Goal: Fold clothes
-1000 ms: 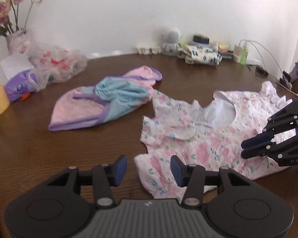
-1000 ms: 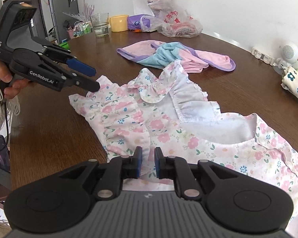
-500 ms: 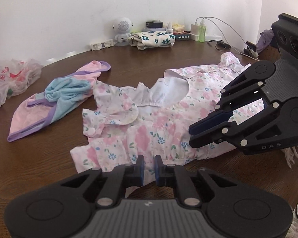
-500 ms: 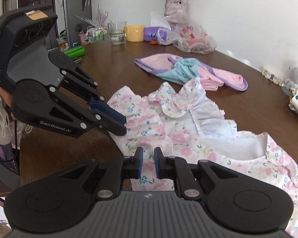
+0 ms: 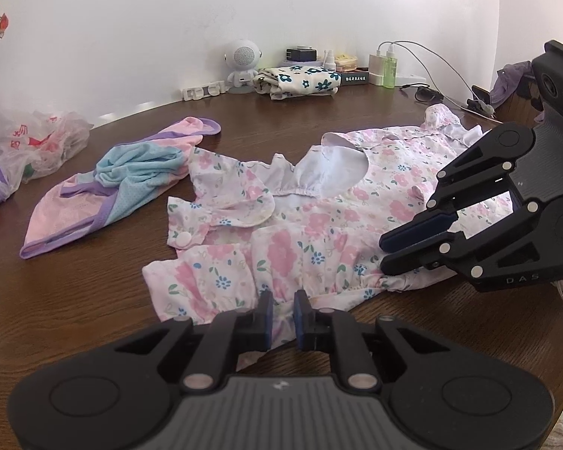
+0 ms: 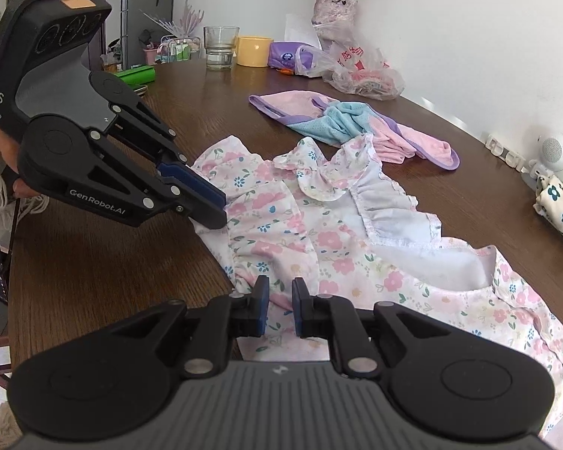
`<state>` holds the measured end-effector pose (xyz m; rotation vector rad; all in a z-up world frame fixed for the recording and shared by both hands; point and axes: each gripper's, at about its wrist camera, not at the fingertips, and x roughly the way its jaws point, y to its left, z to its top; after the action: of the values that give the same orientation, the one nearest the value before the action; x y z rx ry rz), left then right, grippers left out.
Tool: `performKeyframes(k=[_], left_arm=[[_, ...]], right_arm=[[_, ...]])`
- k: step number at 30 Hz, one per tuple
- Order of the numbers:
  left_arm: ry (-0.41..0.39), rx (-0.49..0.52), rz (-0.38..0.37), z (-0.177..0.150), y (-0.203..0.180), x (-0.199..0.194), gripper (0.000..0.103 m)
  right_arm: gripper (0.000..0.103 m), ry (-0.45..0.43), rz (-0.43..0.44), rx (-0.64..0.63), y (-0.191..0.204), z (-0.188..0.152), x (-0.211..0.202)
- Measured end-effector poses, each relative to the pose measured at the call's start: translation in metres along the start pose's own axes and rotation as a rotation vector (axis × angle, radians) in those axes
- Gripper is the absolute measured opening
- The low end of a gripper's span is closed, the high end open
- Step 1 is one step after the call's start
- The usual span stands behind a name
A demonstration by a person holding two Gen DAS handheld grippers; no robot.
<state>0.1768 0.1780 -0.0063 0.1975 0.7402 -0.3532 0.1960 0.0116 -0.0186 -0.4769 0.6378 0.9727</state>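
Observation:
A pink floral child's dress (image 5: 311, 221) lies spread on the brown wooden table (image 5: 75, 300); it also shows in the right wrist view (image 6: 319, 232). My left gripper (image 5: 282, 313) is shut on the dress's near hem at its left part. My right gripper (image 6: 280, 309) is shut on the same hem further right. Each gripper shows in the other's view: the right one (image 5: 390, 251) pinches the hem at the right, the left one (image 6: 216, 212) pinches it at the left. A pink, blue and purple garment (image 5: 120, 183) lies crumpled beyond the dress to the left.
Along the back wall stand a small white robot-shaped speaker (image 5: 242, 63), a folded floral cloth (image 5: 300, 80), chargers and a green bottle (image 5: 389, 71). Plastic bags (image 5: 37, 138) lie at the far left. A glass (image 6: 220, 48), a yellow cup (image 6: 254, 50) and a flower vase (image 6: 334, 11) stand at the table's far end.
A second ago my left gripper was open and short of the hem; it closed on the hem. Both grippers now hold the hem close together, and the dress has shifted slightly.

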Motion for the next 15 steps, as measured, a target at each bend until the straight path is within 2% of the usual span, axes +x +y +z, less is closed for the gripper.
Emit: performKeyframes(k=[4, 5, 7, 15], left_arm=[[-0.008, 0.006, 0.012, -0.002, -0.002, -0.001, 0.012], [-0.009, 0.007, 0.014, -0.002, -0.003, -0.001, 0.012], [-0.005, 0.002, 0.016, -0.001, -0.003, 0.0, 0.012], [0.025, 0.008, 0.062, 0.003, -0.012, 0.0, 0.011]], right_arm=[[0.014, -0.016, -0.024, 0.089, -0.017, -0.011, -0.031], [0.018, -0.03, -0.041, 0.103, -0.023, -0.016, -0.043], [0.035, -0.041, -0.097, 0.136, -0.034, -0.03, -0.063], [0.035, 0.019, -0.318, 0.336, -0.082, -0.108, -0.121]])
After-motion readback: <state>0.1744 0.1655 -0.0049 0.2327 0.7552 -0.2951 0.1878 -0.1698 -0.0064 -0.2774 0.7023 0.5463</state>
